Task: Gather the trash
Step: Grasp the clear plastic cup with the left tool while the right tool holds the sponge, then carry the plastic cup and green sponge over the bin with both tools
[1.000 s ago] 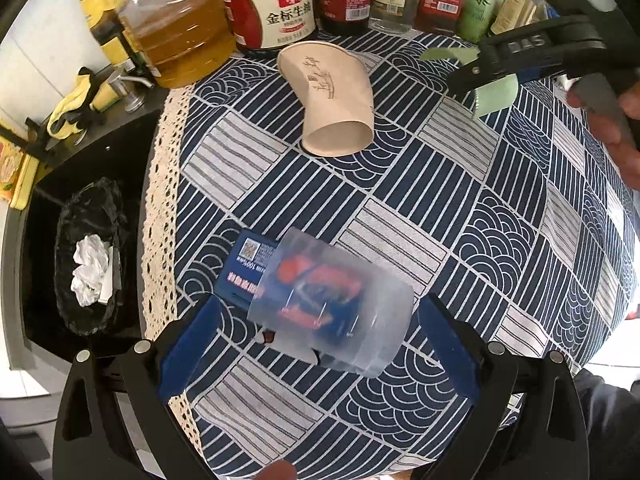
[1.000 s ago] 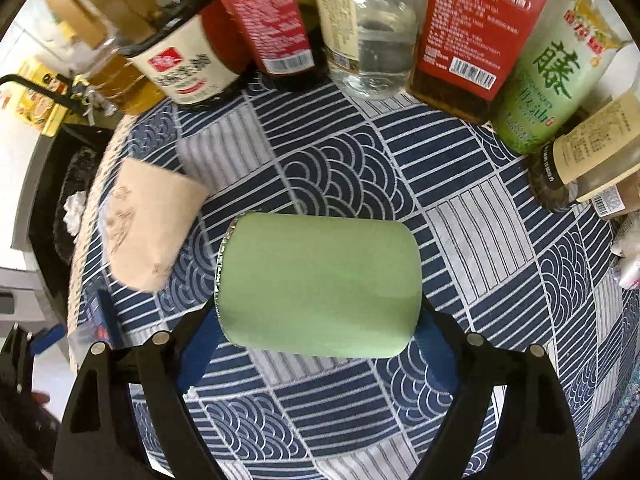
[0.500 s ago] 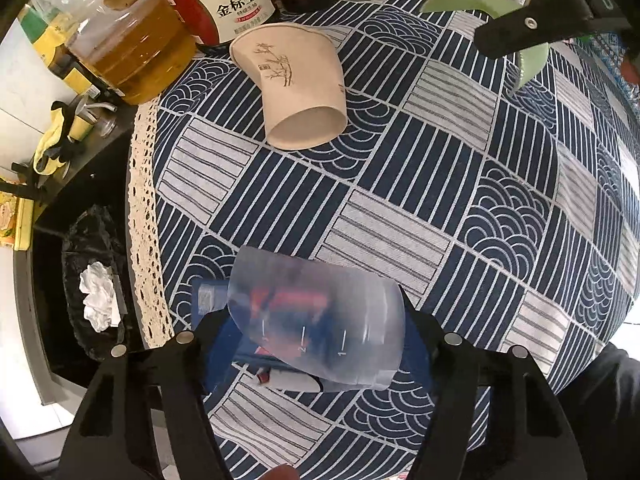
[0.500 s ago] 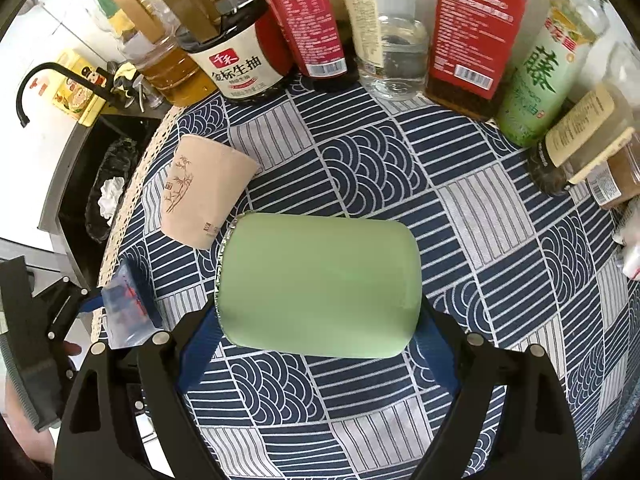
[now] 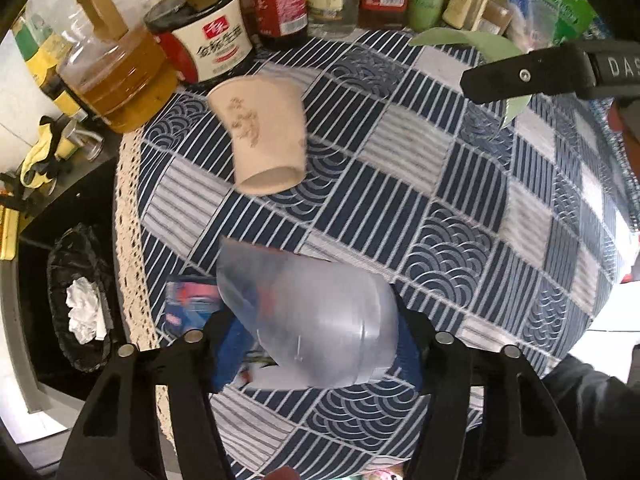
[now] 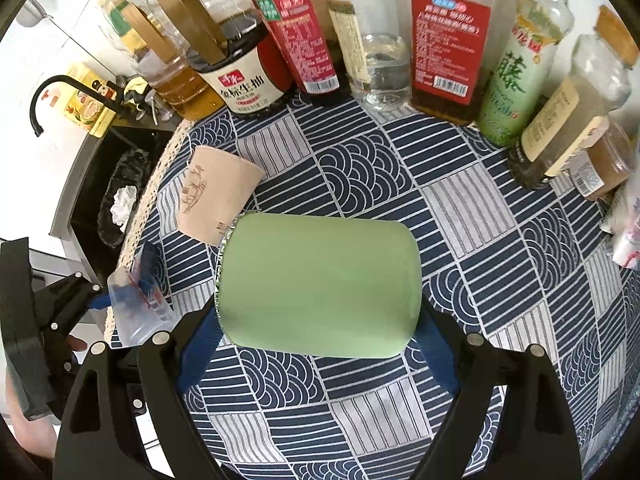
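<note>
My left gripper (image 5: 316,344) is shut on a clear plastic cup (image 5: 312,316) and holds it above the table's left edge; it also shows in the right wrist view (image 6: 136,304). A blue and red packet (image 5: 188,304) lies on the cloth under it. My right gripper (image 6: 320,328) is shut on a green paper cup (image 6: 320,284), held above the table; the cup shows in the left wrist view (image 5: 488,46). A beige paper cup (image 5: 264,140) lies on its side on the blue patterned tablecloth (image 5: 440,220); it also shows in the right wrist view (image 6: 216,200).
A black-lined bin (image 5: 76,300) holding crumpled white tissue (image 5: 82,312) stands below the table's left edge. Several sauce and oil bottles (image 6: 380,48) line the table's back edge. A black tap (image 6: 44,100) is at far left.
Both grippers have risen with their cups. The clear cup has lifted off the blue packet and the table looks farther away in both views.
</note>
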{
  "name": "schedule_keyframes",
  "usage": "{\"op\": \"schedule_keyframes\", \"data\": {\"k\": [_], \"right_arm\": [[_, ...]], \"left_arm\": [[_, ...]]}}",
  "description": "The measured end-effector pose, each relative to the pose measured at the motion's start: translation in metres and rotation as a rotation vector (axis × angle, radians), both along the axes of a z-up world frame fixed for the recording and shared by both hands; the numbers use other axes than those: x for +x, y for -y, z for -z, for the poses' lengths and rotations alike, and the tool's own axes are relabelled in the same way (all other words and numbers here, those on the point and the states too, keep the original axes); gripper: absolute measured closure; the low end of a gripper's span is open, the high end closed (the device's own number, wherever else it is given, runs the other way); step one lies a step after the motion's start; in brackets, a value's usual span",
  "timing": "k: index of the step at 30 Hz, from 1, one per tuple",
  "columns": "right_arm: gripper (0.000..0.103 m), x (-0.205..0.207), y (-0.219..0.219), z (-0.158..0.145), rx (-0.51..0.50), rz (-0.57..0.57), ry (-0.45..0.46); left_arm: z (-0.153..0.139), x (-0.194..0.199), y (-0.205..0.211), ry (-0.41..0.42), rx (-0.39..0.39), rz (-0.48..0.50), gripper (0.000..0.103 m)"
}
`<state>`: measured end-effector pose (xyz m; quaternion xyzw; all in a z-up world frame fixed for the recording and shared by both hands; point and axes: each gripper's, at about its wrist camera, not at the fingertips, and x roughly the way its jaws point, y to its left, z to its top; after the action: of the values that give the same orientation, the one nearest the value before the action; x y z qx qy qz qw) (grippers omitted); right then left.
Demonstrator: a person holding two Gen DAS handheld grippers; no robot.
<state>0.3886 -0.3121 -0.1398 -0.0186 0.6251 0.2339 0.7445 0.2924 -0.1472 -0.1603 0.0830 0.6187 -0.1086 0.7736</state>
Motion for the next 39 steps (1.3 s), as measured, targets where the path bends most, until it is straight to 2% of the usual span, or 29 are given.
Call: {"op": "schedule_keyframes", "data": {"k": [9,16,23,31,39], "right_arm": [[0.018,-0.011,0.015,-0.022,-0.004,0.053,0.023],[0.018,-0.018,0.018,-0.036,0.0,0.082,0.031],[0.018,-0.025,0.0,-0.046,0.003,0.084,0.023],[0.018,-0.027,-0.062,-0.056,0.015,0.051,-0.002],[0.017,-0.017,-0.146,-0.057,0.026,0.003,-0.019]], "left_arm": [[-0.023,0.008,0.012,0.022,-0.089,0.041,0.046],[-0.041,0.01,0.012,0.041,-0.107,0.064,0.046],[-0.06,0.009,-0.004,0.044,-0.102,0.078,0.046],[-0.079,0.005,-0.057,0.038,-0.098,0.061,0.046],[-0.085,0.004,-0.139,0.031,-0.098,0.017,0.046]]}}
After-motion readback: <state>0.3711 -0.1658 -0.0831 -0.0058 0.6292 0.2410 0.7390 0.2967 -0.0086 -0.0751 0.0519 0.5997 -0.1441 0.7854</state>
